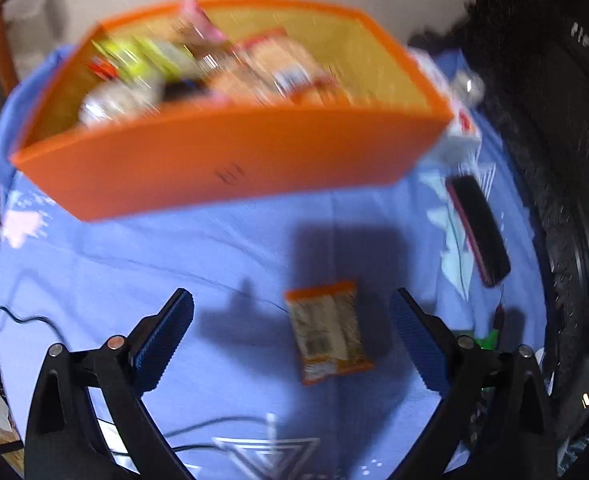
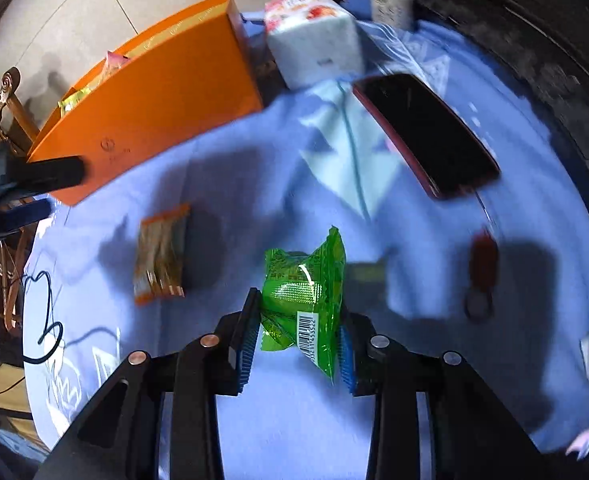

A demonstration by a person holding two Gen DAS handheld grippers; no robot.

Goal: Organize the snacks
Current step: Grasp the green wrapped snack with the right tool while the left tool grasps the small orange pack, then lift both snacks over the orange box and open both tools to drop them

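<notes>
An orange box [image 1: 230,160] with several snack packets in it stands at the far side of a blue cloth [image 1: 174,248]. On the cloth lies an orange snack packet [image 1: 326,332], between the fingers of my left gripper [image 1: 292,308], which hangs open above it, jaws wide apart. In the right wrist view my right gripper [image 2: 294,312] is shut on a green snack packet [image 2: 302,300], held clear of the cloth. The same orange packet [image 2: 160,256] lies to its left, and the orange box [image 2: 154,100] sits at the upper left.
A dark phone [image 2: 426,132] lies on the cloth at the right, with a white tissue pack [image 2: 314,40] and a can [image 2: 392,4] behind it. A red keyring [image 2: 482,268] lies further right. A black cable [image 2: 46,320] runs along the left edge.
</notes>
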